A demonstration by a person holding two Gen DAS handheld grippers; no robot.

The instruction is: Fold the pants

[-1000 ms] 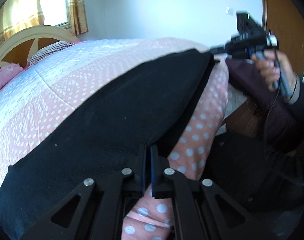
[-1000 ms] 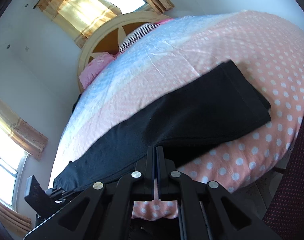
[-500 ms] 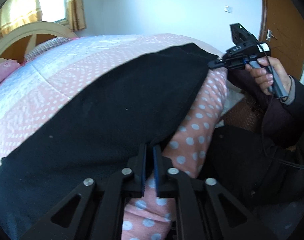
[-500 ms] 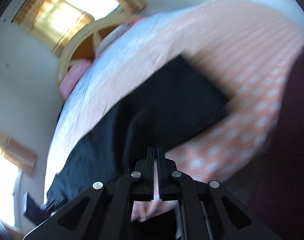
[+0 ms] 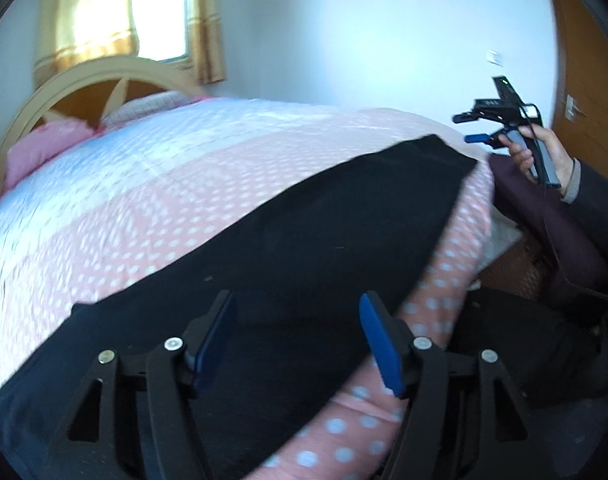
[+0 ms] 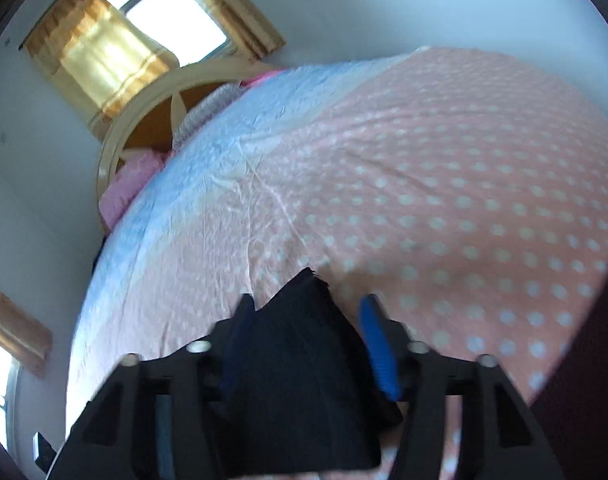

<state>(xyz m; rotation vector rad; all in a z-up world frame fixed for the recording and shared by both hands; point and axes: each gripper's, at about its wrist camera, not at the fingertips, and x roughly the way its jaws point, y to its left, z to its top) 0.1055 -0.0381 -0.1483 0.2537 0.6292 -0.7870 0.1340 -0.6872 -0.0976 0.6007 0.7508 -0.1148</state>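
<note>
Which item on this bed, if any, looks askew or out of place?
Nothing is damaged or spilled. The folded black fabric pants lie diagonally along the edge of the pink polka-dot bedspread, their near end in the left-wrist view overhanging that edge slightly.

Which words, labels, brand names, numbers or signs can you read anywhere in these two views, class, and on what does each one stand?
None can be read.
Pale marks on the black body of the right claw, seen from the left wrist: too small and blurred.
The black pants, pink dotted bedspread and white walls carry no writing.
</note>
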